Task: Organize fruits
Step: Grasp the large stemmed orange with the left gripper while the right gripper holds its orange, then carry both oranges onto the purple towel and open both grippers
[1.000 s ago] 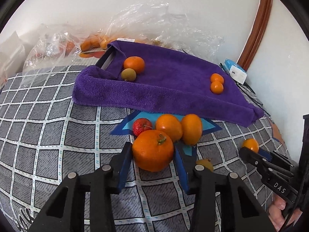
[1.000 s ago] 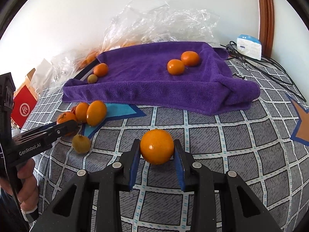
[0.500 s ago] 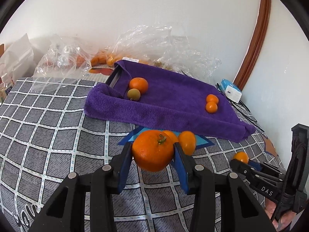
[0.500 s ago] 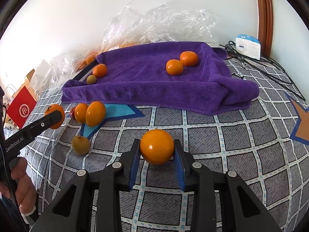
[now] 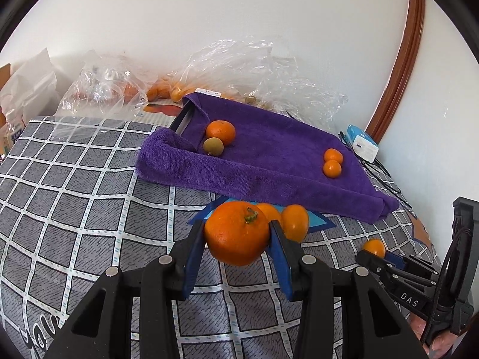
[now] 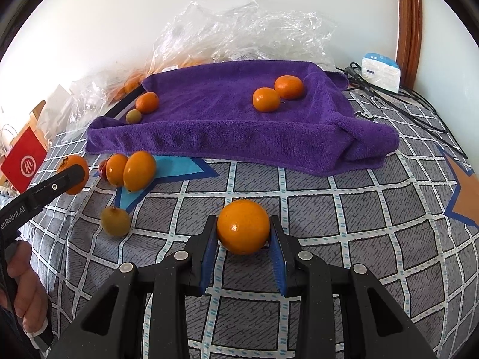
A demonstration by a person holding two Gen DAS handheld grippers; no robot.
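Observation:
My left gripper (image 5: 237, 236) is shut on a large orange with a green stem (image 5: 236, 232) and holds it above the checked cloth. My right gripper (image 6: 243, 234) is shut on a smaller smooth orange (image 6: 243, 229), low over the cloth. A purple towel (image 5: 269, 155) lies at the back and carries an orange (image 5: 221, 131), a small green-brown fruit (image 5: 213, 146) and two small oranges (image 5: 332, 163). Two oranges (image 6: 131, 169), a red fruit (image 6: 102, 168) and a green-brown fruit (image 6: 115, 220) lie in front of the towel.
Crumpled clear plastic bags (image 6: 239, 30) with more oranges lie behind the towel against the white wall. A white and blue box (image 6: 380, 71) and black cables (image 6: 419, 98) sit at the right. A red paper bag (image 6: 25, 163) stands at the left edge.
My left gripper has lifted the large orange up off the cloth and away from the fruit pile. My right gripper has stayed almost still with its orange.

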